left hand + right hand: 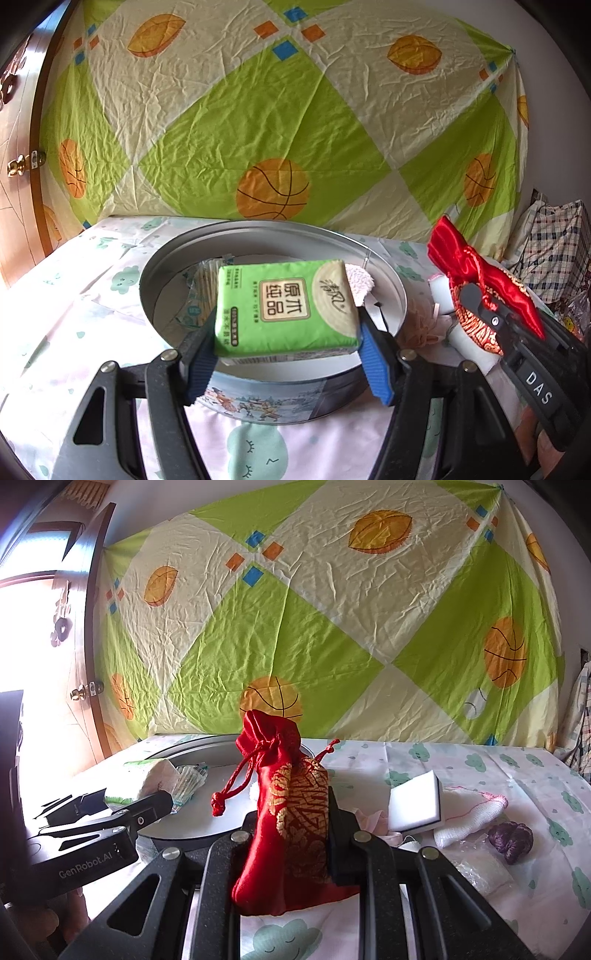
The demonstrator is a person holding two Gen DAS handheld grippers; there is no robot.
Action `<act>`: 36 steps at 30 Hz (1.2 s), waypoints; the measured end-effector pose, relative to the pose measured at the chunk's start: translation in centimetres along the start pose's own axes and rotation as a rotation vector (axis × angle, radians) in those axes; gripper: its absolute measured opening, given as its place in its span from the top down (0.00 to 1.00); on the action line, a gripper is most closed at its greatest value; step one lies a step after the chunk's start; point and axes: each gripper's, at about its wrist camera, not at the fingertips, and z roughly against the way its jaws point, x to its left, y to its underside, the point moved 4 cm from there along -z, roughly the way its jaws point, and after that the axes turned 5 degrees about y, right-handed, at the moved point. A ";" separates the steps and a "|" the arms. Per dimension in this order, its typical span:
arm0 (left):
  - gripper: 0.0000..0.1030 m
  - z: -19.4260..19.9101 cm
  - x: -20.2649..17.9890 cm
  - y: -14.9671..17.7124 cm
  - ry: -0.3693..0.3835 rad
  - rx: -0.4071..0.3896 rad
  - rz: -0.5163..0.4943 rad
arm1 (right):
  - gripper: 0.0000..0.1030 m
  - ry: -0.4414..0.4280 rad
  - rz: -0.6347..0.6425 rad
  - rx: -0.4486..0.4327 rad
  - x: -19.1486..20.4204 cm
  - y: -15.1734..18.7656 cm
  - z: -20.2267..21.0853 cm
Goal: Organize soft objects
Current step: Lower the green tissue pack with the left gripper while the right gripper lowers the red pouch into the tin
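My left gripper [288, 354] is shut on a green tissue pack [284, 308] and holds it above the round metal tin [177, 254]. Inside the tin lie a cotton swab packet [197, 295] and a pink fluffy piece [360, 282]. My right gripper [295, 834] is shut on a red satin drawstring pouch [291, 812] with gold embroidery, held upright to the right of the tin [207, 746]. The pouch also shows in the left wrist view [476, 280]. The left gripper with the tissue pack [147, 779] shows at the left of the right wrist view.
On the cloud-print tablecloth [480, 768] right of the tin lie a white sponge block [415, 801], a white gauze cloth [469, 812], a purple yarn bundle [511, 836] and a clear plastic bag [484, 875]. A patterned sheet [277, 110] hangs behind. A wooden door [18, 166] stands left.
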 end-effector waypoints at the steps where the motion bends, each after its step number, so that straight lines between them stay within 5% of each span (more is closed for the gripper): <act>1: 0.34 0.0 0.1 0.0 -0.002 -0.001 -0.001 | 0.78 0.000 0.000 0.000 0.0 0.0 0.0; 26: 0.34 0.1 1.1 -0.5 -0.008 0.004 0.002 | 0.77 -0.046 0.037 0.009 2.0 -0.5 -0.6; 36: 0.34 0.2 2.8 -3.5 0.003 0.023 -0.028 | 0.77 -0.093 0.027 0.027 2.3 -2.8 -2.0</act>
